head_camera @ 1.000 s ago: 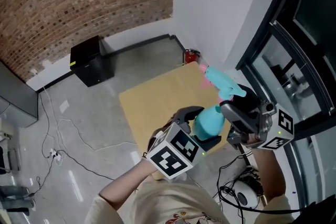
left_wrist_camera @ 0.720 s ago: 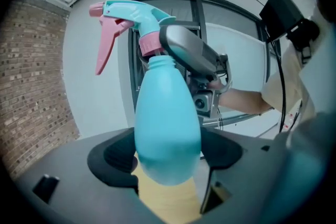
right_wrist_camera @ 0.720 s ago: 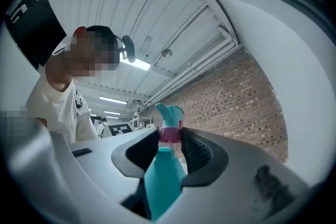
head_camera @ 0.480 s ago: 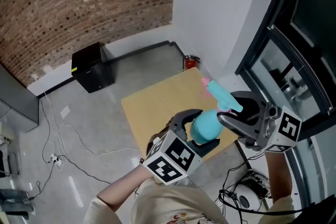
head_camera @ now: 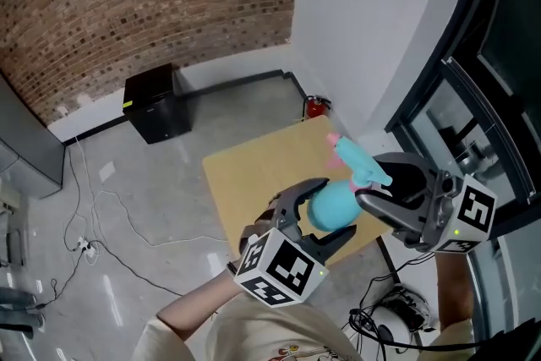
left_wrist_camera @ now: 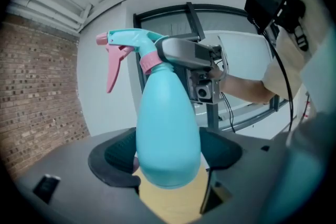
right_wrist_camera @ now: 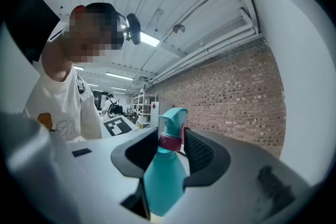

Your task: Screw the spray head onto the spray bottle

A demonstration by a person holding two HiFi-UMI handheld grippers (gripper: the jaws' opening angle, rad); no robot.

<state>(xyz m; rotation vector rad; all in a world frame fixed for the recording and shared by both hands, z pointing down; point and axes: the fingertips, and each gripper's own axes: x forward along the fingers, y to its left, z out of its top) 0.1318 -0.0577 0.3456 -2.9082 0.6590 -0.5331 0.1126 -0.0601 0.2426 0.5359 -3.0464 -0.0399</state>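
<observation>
A teal spray bottle (head_camera: 331, 205) is held up over the wooden table (head_camera: 254, 173). My left gripper (head_camera: 325, 220) is shut on its round body (left_wrist_camera: 168, 134), one jaw on each side. The teal spray head (head_camera: 353, 155) with a pink trigger (left_wrist_camera: 113, 68) sits on the neck. At the pink collar (right_wrist_camera: 170, 141) just under the head, my right gripper (head_camera: 369, 195) is shut, both pads against it. The left gripper view shows the right gripper's dark finger (left_wrist_camera: 184, 52) lying across the collar. The bottle tilts away from me, its nozzle pointing to the far left.
A black box (head_camera: 156, 106) stands on the grey floor by the brick wall. A red fire extinguisher (head_camera: 317, 106) sits behind the table's far corner. Cables (head_camera: 110, 241) trail over the floor at left. A dark window frame (head_camera: 439, 89) runs along the right.
Both grippers keep their hold. The bottle has risen slightly. The right gripper has rolled about the neck and its marker cube has swung to the right.
</observation>
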